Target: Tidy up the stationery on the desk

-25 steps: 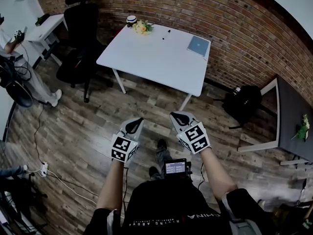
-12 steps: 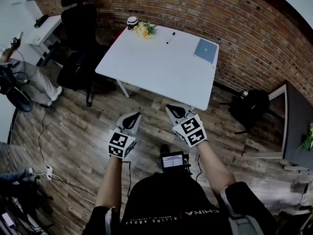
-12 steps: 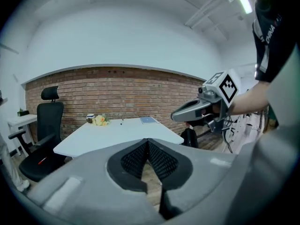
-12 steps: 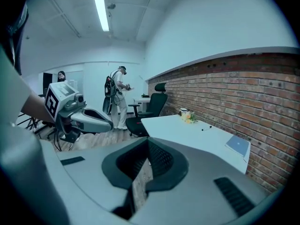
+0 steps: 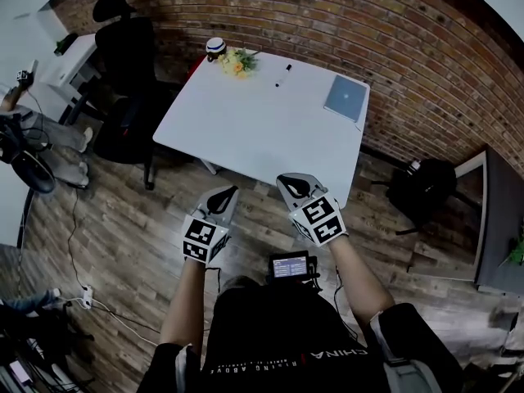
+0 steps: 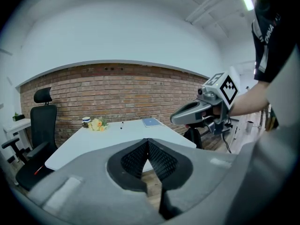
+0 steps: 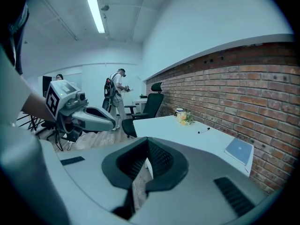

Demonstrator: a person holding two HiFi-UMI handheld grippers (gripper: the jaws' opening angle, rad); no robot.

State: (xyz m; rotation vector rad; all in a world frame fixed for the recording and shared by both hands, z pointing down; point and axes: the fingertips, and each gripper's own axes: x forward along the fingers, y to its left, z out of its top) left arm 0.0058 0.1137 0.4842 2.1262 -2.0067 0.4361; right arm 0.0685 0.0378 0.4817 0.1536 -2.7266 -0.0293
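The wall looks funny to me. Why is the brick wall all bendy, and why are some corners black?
Head view: the wide lens bends the brick wall into an arc. Left gripper view: the same wall humps like a hill; the round lens leaves black corners. Right gripper view: black corners too, the ceiling light glares white.

- The left gripper [image 5: 227, 195] is held out ahead of the body, pointing forward and slightly down. Its jaws are pressed together with nothing between them.
- The left marker cube [image 5: 205, 241] sits just behind those jaws.
- The right gripper [image 5: 289, 183] is level beside the left one but apart from it. Its jaws are also closed and empty.
- The right marker cube [image 5: 321, 219] sits behind its jaws.
- The bare left forearm [image 5: 184, 309] and right forearm [image 5: 358, 285] reach forward, roughly parallel.
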